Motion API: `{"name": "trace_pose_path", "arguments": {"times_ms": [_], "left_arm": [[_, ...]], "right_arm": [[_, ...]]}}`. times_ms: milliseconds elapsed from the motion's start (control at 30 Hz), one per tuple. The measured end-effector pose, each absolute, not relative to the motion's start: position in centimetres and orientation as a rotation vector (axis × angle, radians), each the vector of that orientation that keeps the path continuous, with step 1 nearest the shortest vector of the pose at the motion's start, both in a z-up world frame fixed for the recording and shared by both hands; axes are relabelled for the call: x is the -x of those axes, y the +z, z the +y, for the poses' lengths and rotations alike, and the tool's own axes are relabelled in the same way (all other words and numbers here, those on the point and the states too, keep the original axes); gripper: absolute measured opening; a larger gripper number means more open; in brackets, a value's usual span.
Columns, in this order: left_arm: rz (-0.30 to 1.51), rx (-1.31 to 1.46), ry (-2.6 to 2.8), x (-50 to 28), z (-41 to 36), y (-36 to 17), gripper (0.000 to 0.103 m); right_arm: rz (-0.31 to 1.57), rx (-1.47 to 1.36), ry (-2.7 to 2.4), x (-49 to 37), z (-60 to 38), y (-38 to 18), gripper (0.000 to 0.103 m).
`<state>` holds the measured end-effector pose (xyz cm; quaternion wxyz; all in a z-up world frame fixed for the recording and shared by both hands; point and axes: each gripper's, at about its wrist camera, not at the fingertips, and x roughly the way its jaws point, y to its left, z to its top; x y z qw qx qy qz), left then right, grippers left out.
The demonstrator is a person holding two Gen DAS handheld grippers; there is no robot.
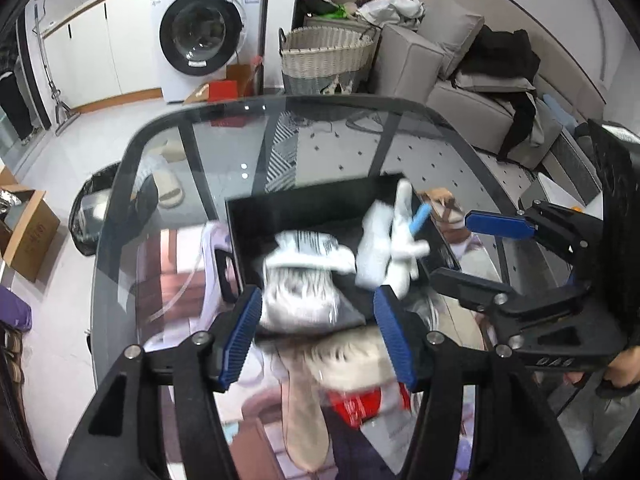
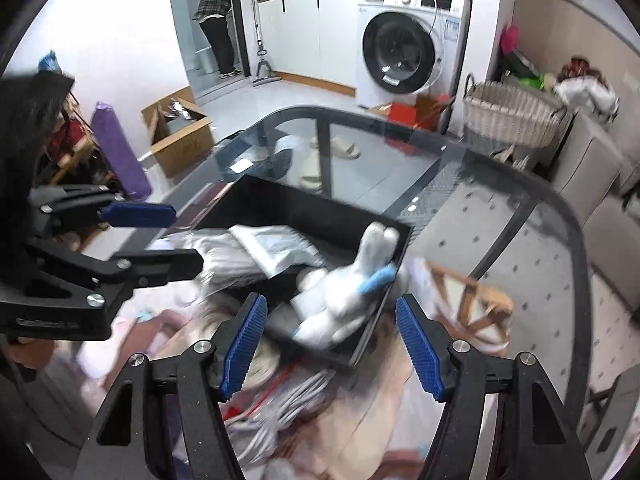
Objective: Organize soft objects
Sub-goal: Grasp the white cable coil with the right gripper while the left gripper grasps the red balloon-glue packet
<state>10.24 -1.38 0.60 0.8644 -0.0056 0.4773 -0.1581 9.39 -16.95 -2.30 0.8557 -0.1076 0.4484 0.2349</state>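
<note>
A black tray (image 1: 304,204) (image 2: 280,204) sits on the glass table. In it lie a white plush rabbit with a blue piece (image 1: 390,240) (image 2: 352,284) and folded white and grey cloths in clear wrap (image 1: 304,276) (image 2: 256,252). My left gripper (image 1: 320,336) is open, its jaws to either side of the wrapped cloth at the tray's near edge; it also shows in the right wrist view (image 2: 160,236). My right gripper (image 2: 330,344) is open just in front of the rabbit, holding nothing; it also shows in the left wrist view (image 1: 468,248).
The glass table (image 1: 328,140) (image 2: 500,208) has a dark rim; clutter shows through it. A wicker basket (image 1: 326,54) (image 2: 512,116), a washing machine (image 1: 204,28) (image 2: 412,36), a grey sofa with clothes (image 1: 480,80) and a cardboard box (image 2: 180,132) stand around.
</note>
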Motion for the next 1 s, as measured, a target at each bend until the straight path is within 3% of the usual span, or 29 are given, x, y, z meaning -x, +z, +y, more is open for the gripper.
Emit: {"name": "trace_pose_path", "arguments": {"times_ms": [767,1000], "left_arm": [[1.273,-0.015,-0.439,-7.0,-3.6,-6.7,0.063],[1.286,-0.033,-0.447,-6.9,-4.9,-7.1,0.070]], "right_arm": [[1.236,0.248,0.600,-6.0,-16.6,-10.3,0.069],[1.247,0.260,0.610,-5.8,-16.6,-11.1,0.069]]}}
